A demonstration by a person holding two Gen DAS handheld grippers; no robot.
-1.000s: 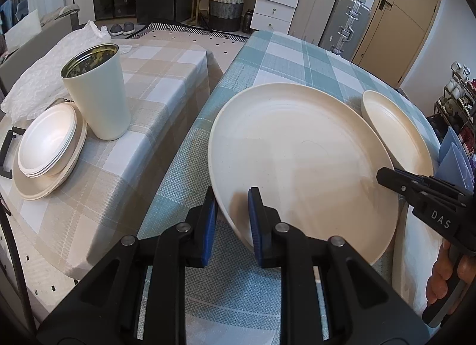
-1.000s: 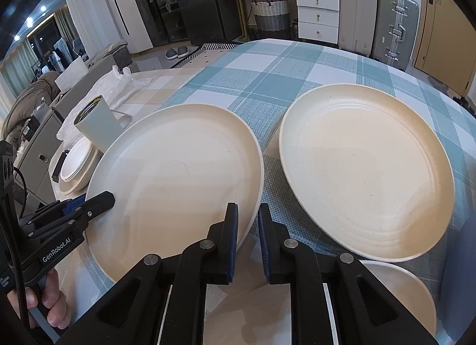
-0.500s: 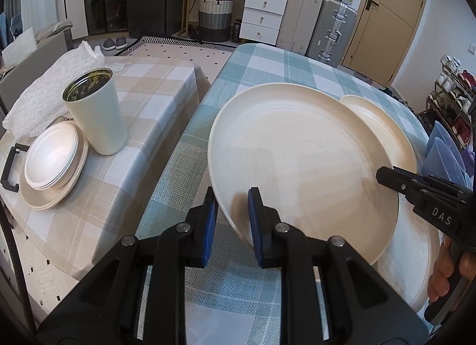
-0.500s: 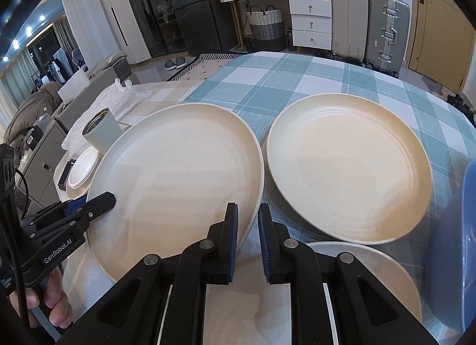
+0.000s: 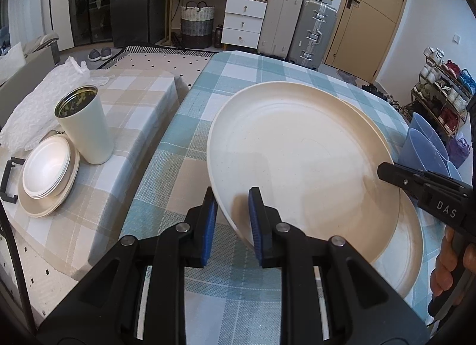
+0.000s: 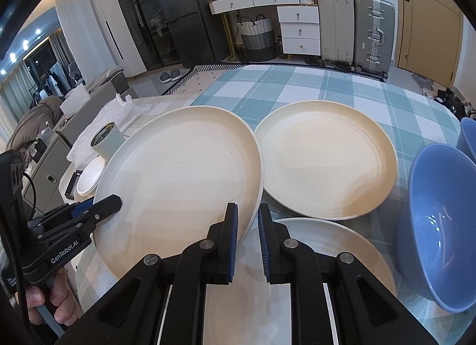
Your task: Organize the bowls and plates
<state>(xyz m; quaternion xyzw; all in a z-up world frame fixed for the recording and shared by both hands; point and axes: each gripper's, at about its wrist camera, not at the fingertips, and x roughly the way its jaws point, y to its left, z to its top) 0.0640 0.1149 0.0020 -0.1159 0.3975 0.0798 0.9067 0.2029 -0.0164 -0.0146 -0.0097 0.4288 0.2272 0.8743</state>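
Two grippers: left gripper [image 5: 230, 220] and right gripper [image 6: 247, 239] each clamp opposite rim edges of one large cream round plate [image 5: 297, 154].
Plate position: lifted and tilted above the blue-checked tablecloth [image 5: 190, 125], overlapping a second cream plate [image 6: 324, 157] behind it.
Nearby: white plate [image 6: 327, 244] below, blue bowl [image 6: 440, 208] at right.
Handling: stiff, smooth, likely breakable; rim grips are narrow, so keep both clamps level and matched.
Change: a second ago the plate sat lower, well apart from the far plate; now it is higher and covers that plate's edge.
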